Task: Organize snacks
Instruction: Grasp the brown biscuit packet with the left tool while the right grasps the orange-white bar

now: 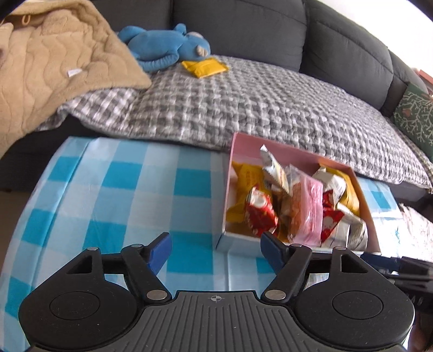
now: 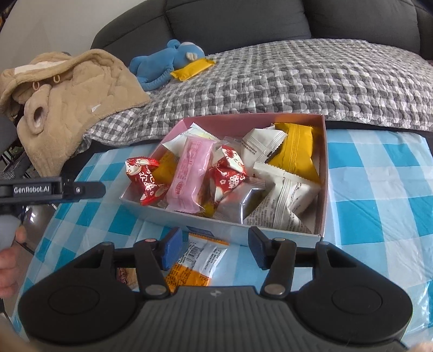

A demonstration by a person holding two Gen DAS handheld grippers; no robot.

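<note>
One snack packet (image 2: 199, 264) half-hidden behind jaws

You had a blue-and-white checked tablecloth (image 2: 379, 195) spread over the near surface, running right up to the sofa. Behind it stood a dark grey sofa (image 2: 238, 19), its seat covered by a grey-and-white checked blanket (image 2: 297, 81) that hung over the front edge. On the far left of that seat lay a crumpled beige fleece garment (image 2: 81, 89) with a small white label showing. Just to its right, a blue plush toy (image 2: 162, 62) lay on the blanket near the back cushions. At the far right end of the sofa you had a dark green patterned cushion (image 1: 414, 113).
</note>
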